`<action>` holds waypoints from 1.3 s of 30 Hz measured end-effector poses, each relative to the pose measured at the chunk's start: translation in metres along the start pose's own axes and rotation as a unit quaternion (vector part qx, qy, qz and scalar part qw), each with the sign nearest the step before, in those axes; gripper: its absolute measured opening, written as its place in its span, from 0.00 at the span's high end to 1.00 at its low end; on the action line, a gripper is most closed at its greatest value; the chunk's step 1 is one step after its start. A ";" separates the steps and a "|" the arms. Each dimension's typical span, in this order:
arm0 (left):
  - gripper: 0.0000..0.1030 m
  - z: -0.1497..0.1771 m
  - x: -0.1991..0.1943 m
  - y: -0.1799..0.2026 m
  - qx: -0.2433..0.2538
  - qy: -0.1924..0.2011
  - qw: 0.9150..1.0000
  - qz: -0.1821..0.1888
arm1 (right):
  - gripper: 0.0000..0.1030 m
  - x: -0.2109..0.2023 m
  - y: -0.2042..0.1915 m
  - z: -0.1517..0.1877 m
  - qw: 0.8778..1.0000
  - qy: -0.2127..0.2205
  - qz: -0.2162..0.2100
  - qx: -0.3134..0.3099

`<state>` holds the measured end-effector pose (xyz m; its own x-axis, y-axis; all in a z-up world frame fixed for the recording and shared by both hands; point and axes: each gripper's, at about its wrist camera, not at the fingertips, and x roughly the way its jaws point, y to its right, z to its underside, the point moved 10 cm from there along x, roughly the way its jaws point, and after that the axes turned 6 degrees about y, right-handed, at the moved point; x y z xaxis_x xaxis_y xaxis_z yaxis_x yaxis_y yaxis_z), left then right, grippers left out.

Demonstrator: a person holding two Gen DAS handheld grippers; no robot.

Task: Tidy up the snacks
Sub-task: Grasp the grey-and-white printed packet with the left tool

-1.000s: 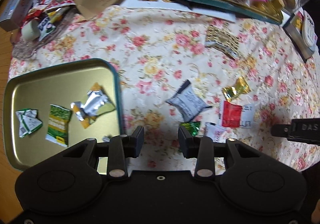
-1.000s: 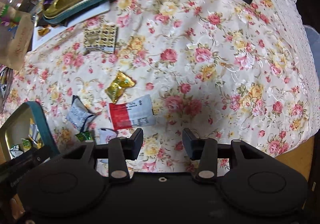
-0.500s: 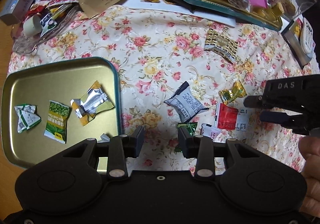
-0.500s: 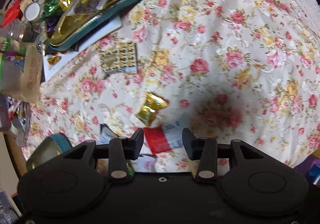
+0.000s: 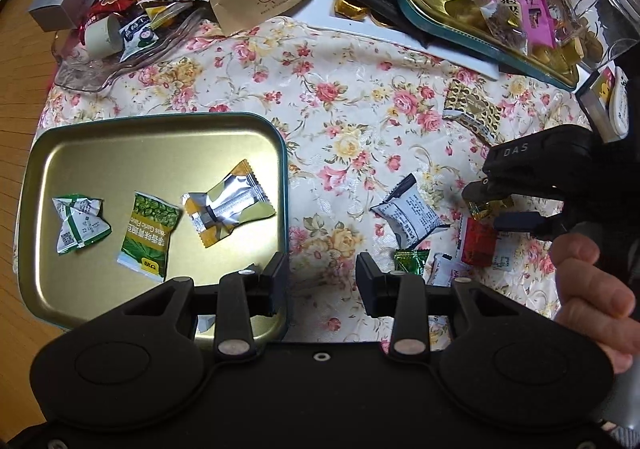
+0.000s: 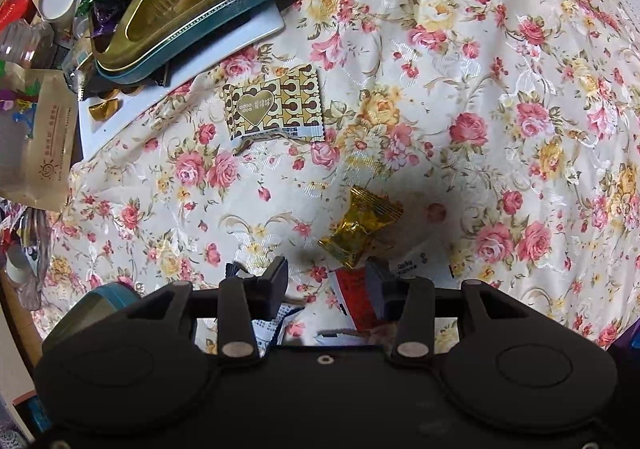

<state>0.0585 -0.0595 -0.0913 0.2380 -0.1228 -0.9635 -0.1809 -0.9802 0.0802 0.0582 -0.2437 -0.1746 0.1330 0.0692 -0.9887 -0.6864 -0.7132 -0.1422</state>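
Right gripper (image 6: pixel 325 276): jaws apart, empty, above crinkled gold foil candy (image 6: pixel 362 229) on floral cloth.
Left gripper (image 5: pixel 321 277): jaws apart, empty, beside gold metal tray (image 5: pixel 120 153).
Risk: neighbouring red-white sachet (image 5: pixel 482 243) may be pinched too.

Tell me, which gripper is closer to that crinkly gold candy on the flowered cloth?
Right. The right gripper hangs directly over the gold candy, jaws open. The left gripper is off to the side, by the tin tray.

Loose wrapped snacks: crumpled gold packet (image 6: pixel 362 227) on the floral cloth, touching, apparently overlapping, a red-and-white sachet (image 5: pixel 482 245); three wrappers in the gold tray (image 5: pixel 120 153).
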 end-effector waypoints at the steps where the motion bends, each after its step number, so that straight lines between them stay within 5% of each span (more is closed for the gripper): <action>1: 0.54 0.000 0.000 -0.001 0.000 0.001 1.000 0.000 | 0.59 0.003 0.000 0.000 1.000 -0.002 0.002 0.000; 5: 0.54 0.001 0.001 -0.003 0.002 0.001 1.000 -0.002 | 0.75 0.017 0.001 -0.001 1.000 -0.008 0.018 0.004; 7: 0.54 0.001 0.003 -0.005 0.002 0.000 1.000 -0.007 | 0.93 0.026 0.004 -0.001 0.999 -0.014 0.030 0.003; 10: 0.54 0.000 0.005 -0.008 -0.004 -0.003 1.000 -0.012 | 0.97 0.026 0.008 0.000 0.999 -0.014 0.032 0.004; 29: 0.55 -0.015 0.041 0.052 -0.057 -0.001 0.998 0.023 | 0.98 -0.076 0.031 0.006 0.998 0.031 -0.059 -0.011; 39: 0.55 -0.007 0.087 0.071 -0.082 -0.010 0.997 0.001 | 0.97 -0.107 0.068 0.002 0.995 0.037 -0.096 0.003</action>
<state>0.0727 -0.1408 -0.1672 0.2177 -0.1235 -0.9682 -0.0221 -0.9923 0.1216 -0.0039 -0.2985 -0.0785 0.3135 0.1517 -0.9374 -0.6479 -0.6875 -0.3280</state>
